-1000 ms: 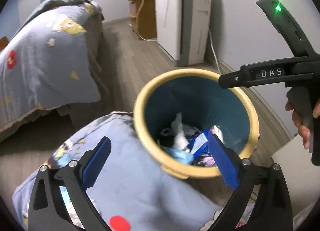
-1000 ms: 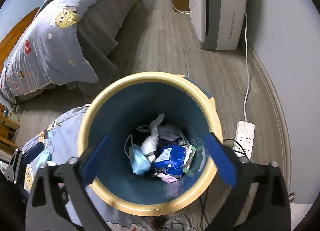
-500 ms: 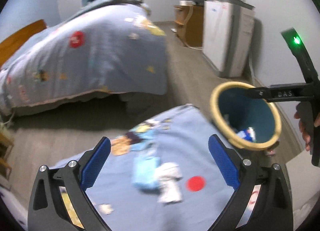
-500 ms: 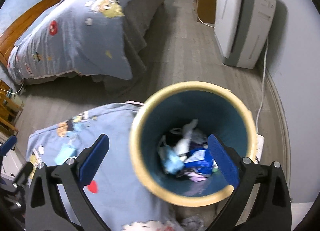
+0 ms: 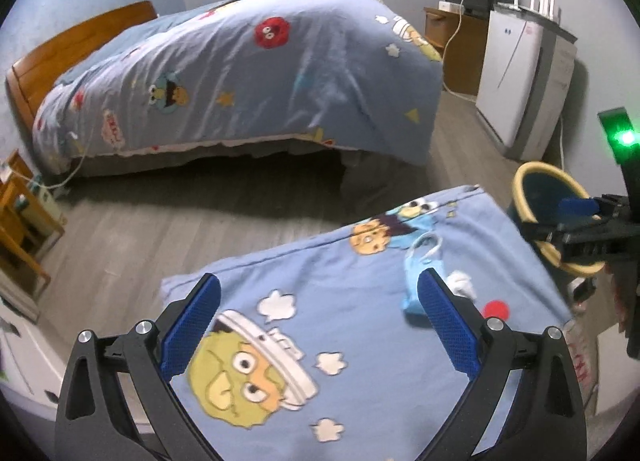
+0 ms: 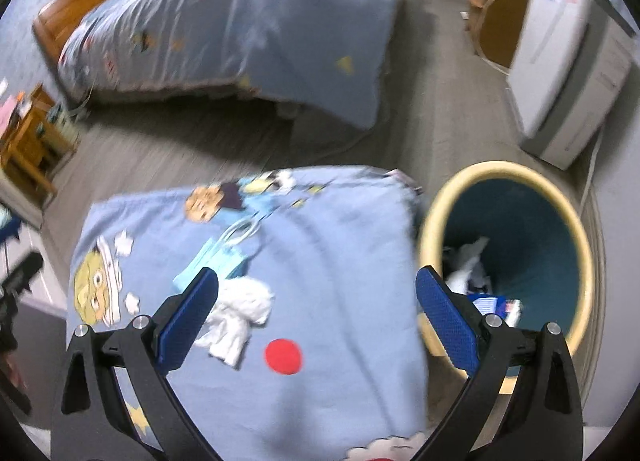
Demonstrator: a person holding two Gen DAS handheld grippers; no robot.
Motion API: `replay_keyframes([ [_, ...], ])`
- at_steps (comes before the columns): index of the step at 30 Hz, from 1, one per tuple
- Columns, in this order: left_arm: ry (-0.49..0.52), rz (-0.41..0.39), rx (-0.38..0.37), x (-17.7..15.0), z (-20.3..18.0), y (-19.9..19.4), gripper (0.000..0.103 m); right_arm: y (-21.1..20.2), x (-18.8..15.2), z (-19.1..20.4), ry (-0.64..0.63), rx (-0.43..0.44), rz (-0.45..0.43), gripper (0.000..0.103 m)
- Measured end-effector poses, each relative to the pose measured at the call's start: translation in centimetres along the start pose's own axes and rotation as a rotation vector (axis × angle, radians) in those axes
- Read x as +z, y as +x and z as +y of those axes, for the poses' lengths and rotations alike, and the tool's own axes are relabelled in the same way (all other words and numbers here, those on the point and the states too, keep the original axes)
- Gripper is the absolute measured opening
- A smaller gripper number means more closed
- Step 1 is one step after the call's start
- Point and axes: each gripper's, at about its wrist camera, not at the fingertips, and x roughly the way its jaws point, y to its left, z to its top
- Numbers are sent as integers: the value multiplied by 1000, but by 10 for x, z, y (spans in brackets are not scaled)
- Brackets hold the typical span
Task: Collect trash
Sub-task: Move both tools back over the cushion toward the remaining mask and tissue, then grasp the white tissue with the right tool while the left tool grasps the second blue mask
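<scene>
Trash collection partly done, two pieces left on the pillow.

Right of the pillow (image 6: 320, 341), the bin (image 6: 504, 173) is seen part-filled; a blue face mask (image 6: 216, 261) and crumpled tissue (image 6: 240, 313) remain uncollected. Left gripper (image 5: 318, 321) and right gripper (image 6: 316, 321) are held released, empty.

Trash count by the bin

One face mask (image 6: 218, 257) and one crumpled tissue (image 6: 238, 315) on one pillow (image 6: 320, 261); one bin (image 6: 508, 173).

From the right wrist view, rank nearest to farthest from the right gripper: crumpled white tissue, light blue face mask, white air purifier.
1. Crumpled white tissue, on the pillow by the left finger.
2. Light blue face mask, just beyond the tissue.
3. White air purifier, far right, against the wall.
</scene>
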Motion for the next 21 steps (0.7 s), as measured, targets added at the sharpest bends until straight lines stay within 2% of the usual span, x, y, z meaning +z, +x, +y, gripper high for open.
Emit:
replay_keyframes([
  [4,-31,10,-9,-1,9,5,98,27,-9,31,-92,-8,59,97],
  [9,-18,34,-21,-4,11,15,98,50,-14,46,-109,11,113,95],
  [11,-8,37,-21,-4,11,18,98,59,-15,49,-108,21,135,87],
  [15,-28,56,-39,-2,13,30,98,74,-14,49,-74,64,179,78],
  [19,-14,81,-54,-3,7,42,98,88,-15,44,-28,125,224,53],
  [20,-6,86,-54,-3,5,45,98,91,-16,43,-21,143,234,35],
  [21,8,94,-50,-4,1,49,98,94,-17,42,-18,166,254,26],
])
